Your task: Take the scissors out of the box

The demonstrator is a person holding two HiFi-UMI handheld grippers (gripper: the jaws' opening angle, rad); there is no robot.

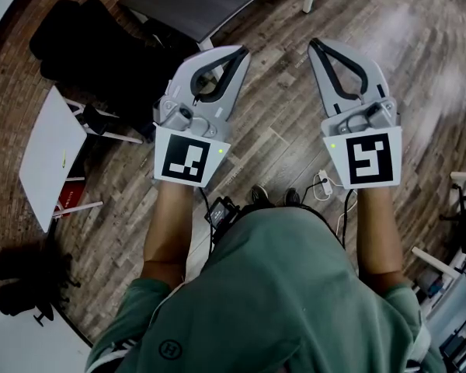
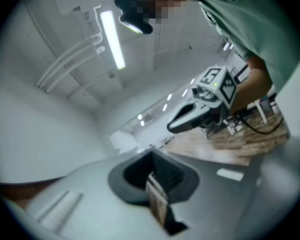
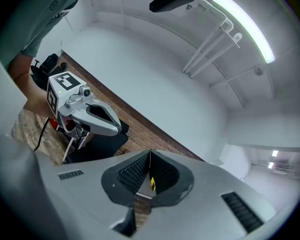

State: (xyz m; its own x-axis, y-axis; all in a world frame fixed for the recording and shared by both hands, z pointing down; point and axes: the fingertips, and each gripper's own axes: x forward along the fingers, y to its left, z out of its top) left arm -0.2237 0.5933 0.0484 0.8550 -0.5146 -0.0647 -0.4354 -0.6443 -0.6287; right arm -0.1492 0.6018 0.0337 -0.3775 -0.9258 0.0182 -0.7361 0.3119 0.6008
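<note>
No scissors and no box show in any view. In the head view both grippers are held level out in front of a person in a green shirt, above a wooden floor. My left gripper (image 1: pixel 243 50) has its grey jaws meeting at the tips, with nothing between them. My right gripper (image 1: pixel 314 43) is shut the same way and holds nothing. The left gripper view looks sideways and up: its own jaws (image 2: pixel 151 156) are together, and the right gripper (image 2: pixel 195 115) hangs beyond them. The right gripper view shows its shut jaws (image 3: pixel 150 154) and the left gripper (image 3: pixel 90 116) over the floor.
A white panel (image 1: pixel 53 155) leans on a stand at the left, with black bags (image 1: pixel 93 45) behind it. A dark tabletop (image 1: pixel 202 2) lies ahead. A white power strip (image 1: pixel 324 183) and cables lie by the person's feet. A bright ceiling light (image 2: pixel 112 39) is overhead.
</note>
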